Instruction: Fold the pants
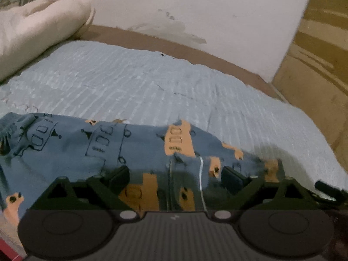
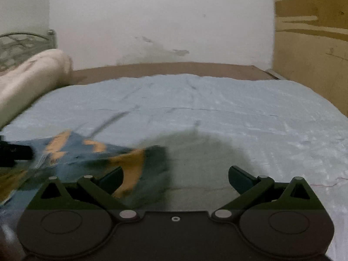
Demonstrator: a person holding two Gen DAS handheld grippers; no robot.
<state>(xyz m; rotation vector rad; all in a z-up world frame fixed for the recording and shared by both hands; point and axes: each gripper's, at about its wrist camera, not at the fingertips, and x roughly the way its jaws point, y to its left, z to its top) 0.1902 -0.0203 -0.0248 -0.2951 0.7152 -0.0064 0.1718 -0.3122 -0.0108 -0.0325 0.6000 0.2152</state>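
Note:
The pants [image 1: 91, 148] are blue with black outline prints and orange patches. They lie bunched across the light blue bedcover [image 1: 134, 82]. My left gripper [image 1: 175, 177] is open, its fingers wide apart just over the cloth. In the right wrist view the pants [image 2: 91, 156] lie blurred at the lower left, their edge reaching between my fingers. My right gripper [image 2: 175, 178] is open and holds nothing. Its left finger [image 2: 112, 179] is over the cloth edge and its right finger [image 2: 241, 179] is over bare bedcover. Part of the left gripper [image 2: 13, 152] shows at the left edge.
A cream bolster pillow [image 1: 37, 28] lies at the far left of the bed. A white stained wall [image 1: 195, 10] stands behind the bed, with a brown strip [image 1: 165, 45] along its foot. A wooden panel [image 1: 319, 54] stands at the right. A metal headboard [image 2: 19, 43] shows behind the pillow.

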